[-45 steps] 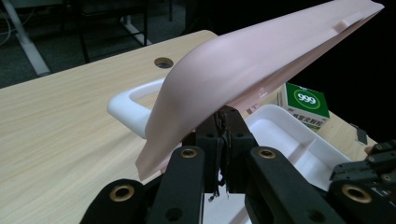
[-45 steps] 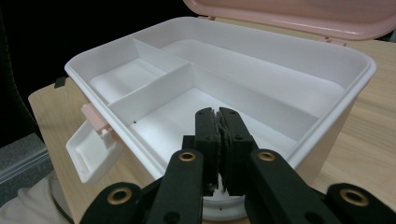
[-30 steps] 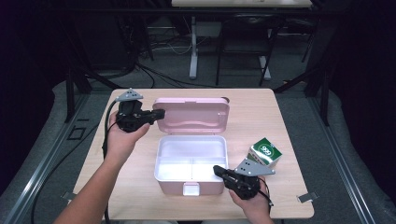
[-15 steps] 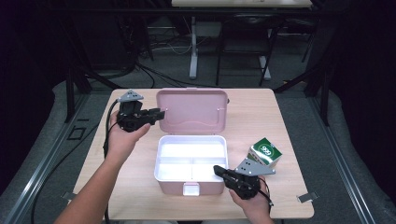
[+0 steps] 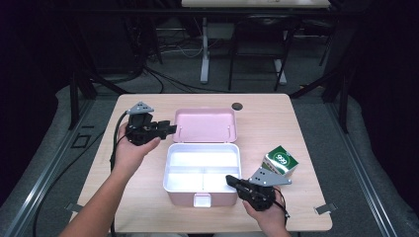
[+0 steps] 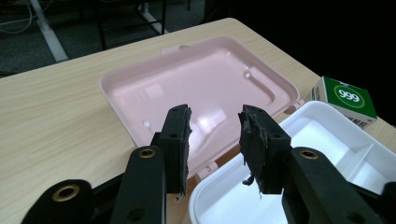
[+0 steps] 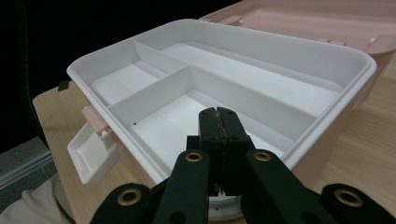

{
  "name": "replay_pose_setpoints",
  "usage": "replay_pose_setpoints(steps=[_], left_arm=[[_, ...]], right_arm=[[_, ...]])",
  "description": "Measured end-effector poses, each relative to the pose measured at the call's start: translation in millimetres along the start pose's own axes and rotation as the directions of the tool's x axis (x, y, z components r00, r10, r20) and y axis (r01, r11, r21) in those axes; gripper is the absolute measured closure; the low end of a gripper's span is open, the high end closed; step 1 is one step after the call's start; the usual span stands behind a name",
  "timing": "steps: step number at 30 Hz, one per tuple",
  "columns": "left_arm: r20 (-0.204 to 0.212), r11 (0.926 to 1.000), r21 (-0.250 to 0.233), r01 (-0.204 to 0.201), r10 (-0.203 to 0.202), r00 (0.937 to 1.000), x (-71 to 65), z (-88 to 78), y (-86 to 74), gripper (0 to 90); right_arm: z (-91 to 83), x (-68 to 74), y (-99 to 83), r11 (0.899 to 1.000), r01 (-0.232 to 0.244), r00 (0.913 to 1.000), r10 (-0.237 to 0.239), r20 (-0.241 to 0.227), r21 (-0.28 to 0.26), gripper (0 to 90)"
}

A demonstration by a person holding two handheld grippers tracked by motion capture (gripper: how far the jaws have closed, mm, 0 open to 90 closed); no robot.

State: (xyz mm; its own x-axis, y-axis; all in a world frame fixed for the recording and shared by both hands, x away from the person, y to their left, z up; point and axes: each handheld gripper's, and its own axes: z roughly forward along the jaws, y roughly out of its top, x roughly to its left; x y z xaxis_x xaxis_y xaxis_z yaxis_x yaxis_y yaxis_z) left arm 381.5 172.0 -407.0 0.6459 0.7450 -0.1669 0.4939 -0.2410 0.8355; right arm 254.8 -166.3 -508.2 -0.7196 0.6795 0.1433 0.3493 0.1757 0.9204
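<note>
Standing by the table, I see the pink lunch box (image 5: 201, 170) at the centre of the high view, its lid (image 5: 205, 125) thrown back flat on the wood behind the white divided tray (image 7: 205, 88). The left gripper (image 5: 165, 129) sits at the left of that frame, held level in an upturned palm, forearm rising from the bottom edge, its tips pointing right toward the lid's left edge. Its jaws have just been opening and now stand parted with nothing between them; in the left gripper view they hover over the seam where lid meets tray. The right gripper (image 5: 232, 180) rests low at lower right, hand behind it, jaws clenched together on nothing against the tray's near right rim. A green carton (image 5: 280, 161) stands just right of the box.
</note>
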Motion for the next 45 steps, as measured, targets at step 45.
replay_pose_setpoints(steps=[45], left_arm=[[0.219, 0.6779, 0.432, -0.595, 0.561, 0.7983, -81.9, 13.0, 34.6, 66.3]], right_arm=[[-2.1, 3.0, 5.5, 1.0, 0.005, 0.9999, -0.005, -0.012, -0.006, 78.8]])
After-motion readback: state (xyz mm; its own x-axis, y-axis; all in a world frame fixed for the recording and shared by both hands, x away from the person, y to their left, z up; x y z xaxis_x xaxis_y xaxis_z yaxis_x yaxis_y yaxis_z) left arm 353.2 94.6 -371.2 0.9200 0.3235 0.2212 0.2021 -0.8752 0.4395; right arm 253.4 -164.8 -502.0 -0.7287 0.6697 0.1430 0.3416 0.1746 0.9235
